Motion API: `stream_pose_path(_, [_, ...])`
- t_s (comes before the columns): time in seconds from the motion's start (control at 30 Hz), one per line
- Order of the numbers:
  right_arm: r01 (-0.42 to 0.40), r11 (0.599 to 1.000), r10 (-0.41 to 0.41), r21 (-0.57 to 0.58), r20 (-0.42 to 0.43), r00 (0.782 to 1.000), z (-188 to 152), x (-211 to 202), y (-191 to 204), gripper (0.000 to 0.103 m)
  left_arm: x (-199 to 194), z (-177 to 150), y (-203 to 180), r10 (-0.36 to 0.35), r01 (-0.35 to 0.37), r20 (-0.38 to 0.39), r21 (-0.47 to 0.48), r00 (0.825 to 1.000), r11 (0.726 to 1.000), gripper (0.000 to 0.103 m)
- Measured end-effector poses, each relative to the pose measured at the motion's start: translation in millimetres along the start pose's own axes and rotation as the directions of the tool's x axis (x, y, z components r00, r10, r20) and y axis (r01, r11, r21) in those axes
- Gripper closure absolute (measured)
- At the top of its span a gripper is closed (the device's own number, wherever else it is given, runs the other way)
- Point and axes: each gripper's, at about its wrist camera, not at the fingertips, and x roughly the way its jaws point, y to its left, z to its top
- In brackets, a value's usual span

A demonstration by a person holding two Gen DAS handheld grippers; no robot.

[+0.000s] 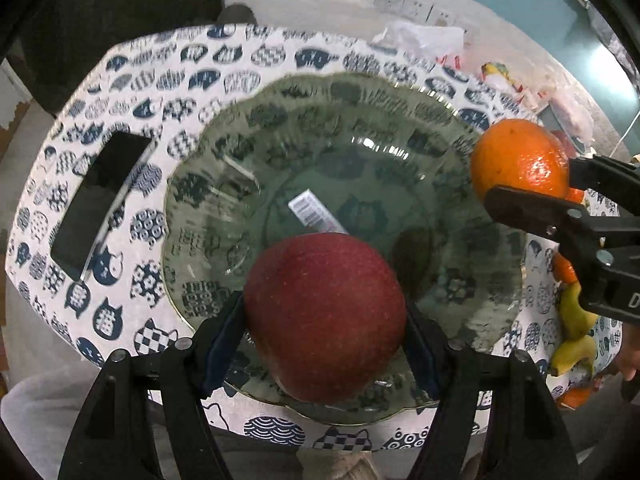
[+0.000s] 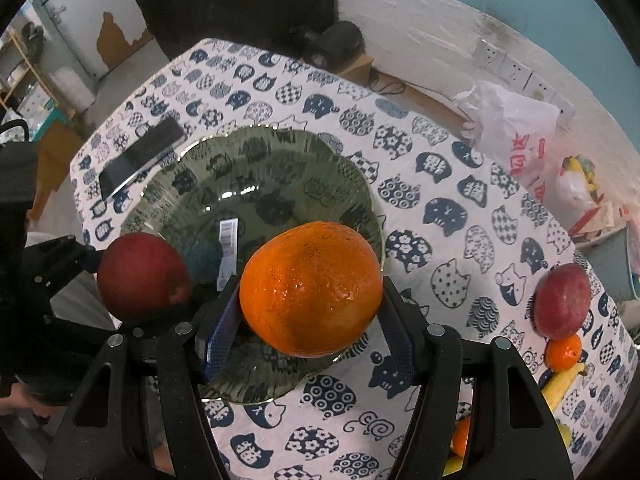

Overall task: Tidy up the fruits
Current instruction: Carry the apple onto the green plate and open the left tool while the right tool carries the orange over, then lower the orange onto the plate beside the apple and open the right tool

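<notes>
The glass bowl [image 1: 400,128] lies open across the middle of the left wrist frame (only a barcode sticker [image 1: 316,210] inside). A phone [image 1: 100,204] blocks its left, a banana [image 1: 576,320] the lower right. In the right wrist frame, bare tablecloth [image 2: 440,240] right of centre leaves passage, with plastic bags [image 2: 512,128] at upper right.

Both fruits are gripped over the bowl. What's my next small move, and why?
Probably lower the left hand-held gripper and release the apple first: it hangs over the glass bowl, whose floor looks bare, while the orange sits near the rim.
</notes>
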Motion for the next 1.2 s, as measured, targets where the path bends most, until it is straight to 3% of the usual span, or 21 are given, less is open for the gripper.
stream_pose_path(0.1, [-0.005,1.000,0.005,-0.006,-0.013,1.000,-0.9,5.5,1.6,0.037,11.0,-1.6,3.1,-0.005,0.004,-0.049,-0.013,0.999,1.000,0.028])
stream_pose_path(0.23, [-0.010,1.000,0.010,-0.009,-0.025,1.000,-1.7,9.9,2.7,0.037,14.4,-2.0,1.3,0.010,-0.011,-0.060,-0.006,0.998,1.000,0.028])
stream_pose_path(0.47, [-0.015,1.000,0.014,-0.014,-0.042,0.999,-4.9,15.2,3.3,0.037,-6.8,1.3,-1.1,0.012,-0.012,0.004,-0.014,1.000,1.000,0.025])
stream_pose_path(0.87, [-0.014,0.999,0.012,-0.043,-0.055,0.998,-6.5,21.6,10.6,0.034,-13.4,-7.1,-3.9,0.025,-0.025,0.000,0.013,1.000,1.000,0.025])
stream_pose_path(1.2, [0.001,1.000,0.000,0.017,-0.060,0.998,-8.8,22.1,-4.3,0.035,-17.4,-8.0,-3.3,0.022,-0.022,0.004,0.011,1.000,1.000,0.025])
